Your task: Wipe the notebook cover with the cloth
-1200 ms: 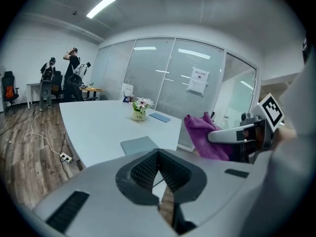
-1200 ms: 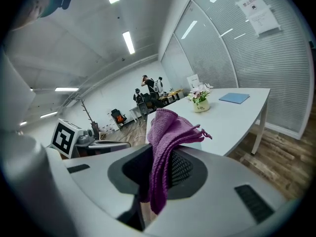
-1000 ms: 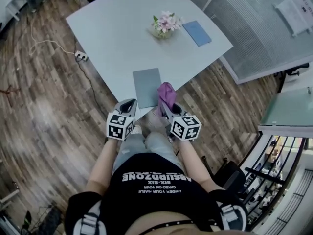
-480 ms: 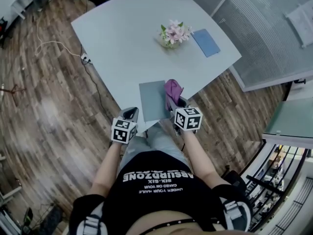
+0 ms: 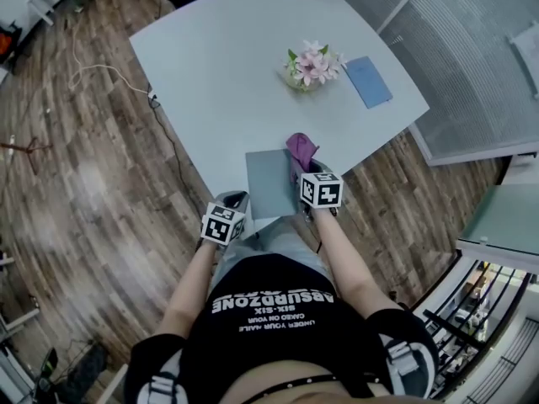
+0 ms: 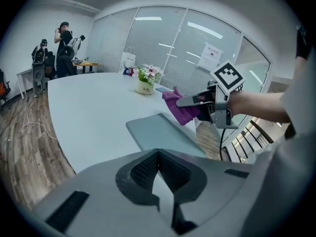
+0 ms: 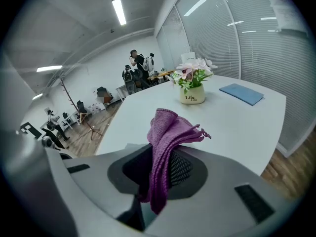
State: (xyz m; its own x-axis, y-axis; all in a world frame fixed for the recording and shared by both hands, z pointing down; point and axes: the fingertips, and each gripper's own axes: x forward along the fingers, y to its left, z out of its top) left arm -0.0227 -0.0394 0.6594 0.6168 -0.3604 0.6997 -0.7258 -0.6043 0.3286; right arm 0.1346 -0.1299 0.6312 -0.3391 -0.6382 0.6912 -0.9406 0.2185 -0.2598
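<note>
Cloth gripped, notebook at the desk's near edge.
My left hand-held gripper (image 6: 158, 154) has its jaws together, empty. My right hand-held gripper (image 7: 164, 171) is clamped on the purple cloth (image 7: 168, 130) (by the far right corner of the grey notebook (image 5: 269, 183)). The notebook lies flat on the desk (image 5: 210, 74), with a flowerpot (image 5: 312, 66) beyond.

Right tool (image 7: 165, 174) clamps purple cloth (image 7: 168, 132); flower pot (image 7: 192, 94) beyond on table (image 7: 237, 122).

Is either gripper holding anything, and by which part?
The right gripper pinches the purple cloth near its middle, bunched end sticking out; the left gripper is shut on nothing.
</note>
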